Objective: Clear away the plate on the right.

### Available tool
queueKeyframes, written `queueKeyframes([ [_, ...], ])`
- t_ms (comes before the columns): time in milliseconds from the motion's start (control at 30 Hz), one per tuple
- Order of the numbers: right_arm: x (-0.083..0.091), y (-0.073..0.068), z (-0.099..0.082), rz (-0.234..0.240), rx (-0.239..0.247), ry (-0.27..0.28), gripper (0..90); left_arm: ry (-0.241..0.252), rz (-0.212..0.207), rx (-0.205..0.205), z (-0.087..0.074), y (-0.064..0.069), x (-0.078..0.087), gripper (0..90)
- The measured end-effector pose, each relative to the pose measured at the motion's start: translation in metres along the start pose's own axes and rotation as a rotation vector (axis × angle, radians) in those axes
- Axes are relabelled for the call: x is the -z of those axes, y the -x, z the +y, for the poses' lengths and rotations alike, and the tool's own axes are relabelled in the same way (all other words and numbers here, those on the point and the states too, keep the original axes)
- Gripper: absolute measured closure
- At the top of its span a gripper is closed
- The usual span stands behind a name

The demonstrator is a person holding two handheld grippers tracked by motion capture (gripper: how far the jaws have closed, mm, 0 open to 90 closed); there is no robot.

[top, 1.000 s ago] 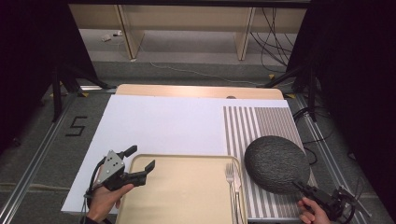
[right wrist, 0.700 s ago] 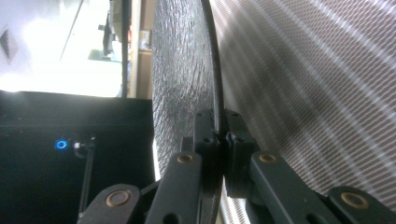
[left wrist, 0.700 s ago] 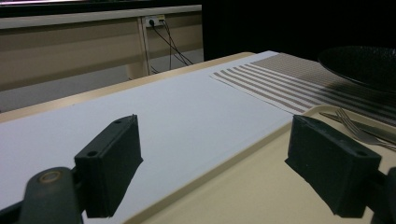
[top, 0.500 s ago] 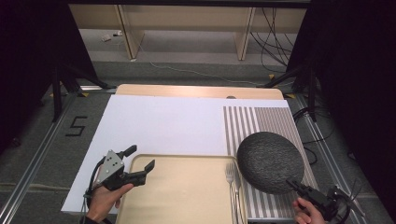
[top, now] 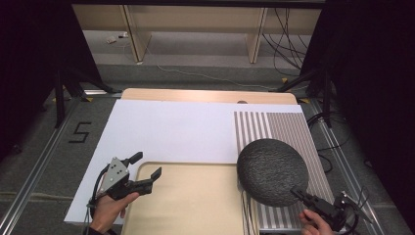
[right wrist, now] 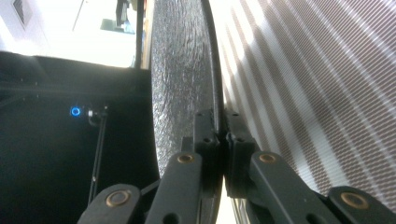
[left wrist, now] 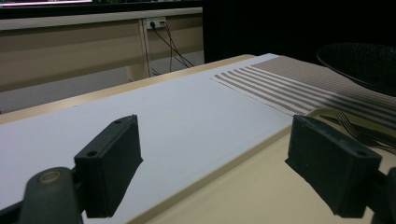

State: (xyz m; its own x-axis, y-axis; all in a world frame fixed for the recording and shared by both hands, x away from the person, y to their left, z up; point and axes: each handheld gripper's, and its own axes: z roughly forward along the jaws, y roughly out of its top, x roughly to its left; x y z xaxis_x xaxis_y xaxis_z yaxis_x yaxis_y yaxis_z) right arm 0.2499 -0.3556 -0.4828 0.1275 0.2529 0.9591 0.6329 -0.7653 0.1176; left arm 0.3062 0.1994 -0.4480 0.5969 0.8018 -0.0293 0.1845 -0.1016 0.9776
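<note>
The person's left hand (top: 110, 208) holds the left gripper (top: 146, 169) low and level, its jaws spread wide apart. The right hand (top: 313, 225) holds the right gripper (top: 299, 195), jaws pinched nearly together.

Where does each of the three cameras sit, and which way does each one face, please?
High view: above the person's side of the table, looking forward and down on the tray and the dark plate; both hands and grippers enter from the bottom.
Left gripper view: rides the left gripper, looking level across the white sheet; its open jaws show.
Right gripper view: rides the right gripper, rolled sideways, shut on the plate's rim over the striped mat.
Shared: the plate and striped mat appear in all three.
</note>
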Motion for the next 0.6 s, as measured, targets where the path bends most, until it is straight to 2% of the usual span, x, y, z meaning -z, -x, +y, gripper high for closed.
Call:
queueKeyframes([
  [267,-0.01,-0.004,-0.012,-0.005,0.026,-0.057,86.5,0.0,-0.004,0.0,0.0,0.001,0.0,17.1],
  [300,-0.01,-0.005,-0.013,-0.011,0.025,-0.077,86.6,-0.001,-0.002,0.0,0.0,0.001,0.0,17.0],
  [467,-0.017,-0.008,-0.019,-0.001,0.05,-0.101,86.5,-0.002,-0.004,-0.005,0.0,0.001,-0.001,17.0],
  [500,-0.017,-0.009,-0.02,-0.01,0.047,-0.127,86.5,-0.002,-0.004,-0.005,-0.001,0.001,-0.001,17.0],
  [533,-0.02,-0.007,-0.021,0.0,0.065,-0.117,86.5,-0.002,-0.004,-0.006,0.0,0.001,-0.001,17.0],
  [567,-0.02,-0.008,-0.021,-0.005,0.065,-0.135,86.6,-0.002,-0.005,-0.005,0.0,0.001,0.0,17.0],
  [600,-0.02,-0.01,-0.023,-0.018,0.04,-0.157,86.5,-0.001,-0.004,-0.004,0.0,0.001,0.0,17.0],
])
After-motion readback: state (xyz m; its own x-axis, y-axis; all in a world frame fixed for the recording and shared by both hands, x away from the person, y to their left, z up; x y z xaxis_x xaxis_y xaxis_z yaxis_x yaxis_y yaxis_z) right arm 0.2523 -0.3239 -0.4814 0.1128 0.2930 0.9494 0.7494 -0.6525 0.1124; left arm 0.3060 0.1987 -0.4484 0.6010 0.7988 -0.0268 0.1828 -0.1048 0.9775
